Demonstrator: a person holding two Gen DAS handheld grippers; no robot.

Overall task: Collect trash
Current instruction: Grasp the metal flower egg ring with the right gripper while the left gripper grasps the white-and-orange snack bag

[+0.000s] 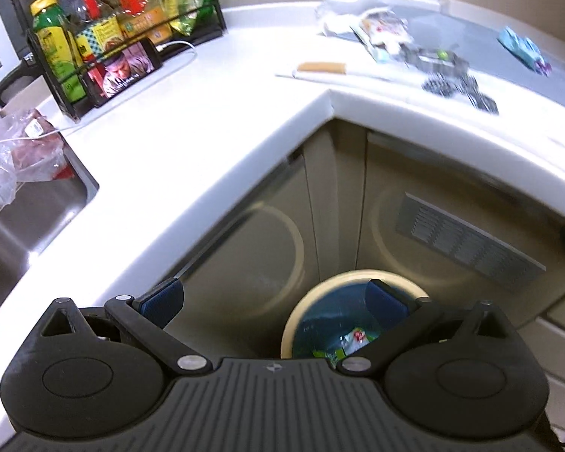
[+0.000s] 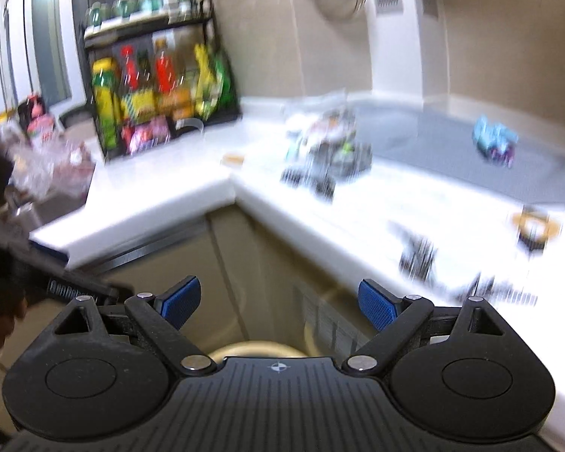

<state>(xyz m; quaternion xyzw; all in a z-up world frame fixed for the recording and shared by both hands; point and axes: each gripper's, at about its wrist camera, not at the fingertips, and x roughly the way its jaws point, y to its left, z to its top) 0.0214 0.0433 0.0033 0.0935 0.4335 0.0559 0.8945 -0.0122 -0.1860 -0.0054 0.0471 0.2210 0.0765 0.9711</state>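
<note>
**Both grippers empty above corner bin**

Left gripper (image 1: 275,301): jaws spread wide, nothing between them, hanging over the trash bin (image 1: 301,309) on the floor at the cabinet corner. Bin holds a crumpled wrapper (image 1: 352,341). Right gripper (image 2: 278,301): jaws spread, empty; view is motion-blurred. More trash on the table (image 1: 192,120): a wrapper pile (image 1: 384,32), a blue packet (image 1: 523,51), possibly dark wrappers (image 1: 455,86) at the edge.

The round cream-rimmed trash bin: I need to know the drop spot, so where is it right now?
In the left wrist view, the round cream-rimmed trash bin stands on the floor in the inside corner under the white countertop, beneath the open left gripper.
</note>
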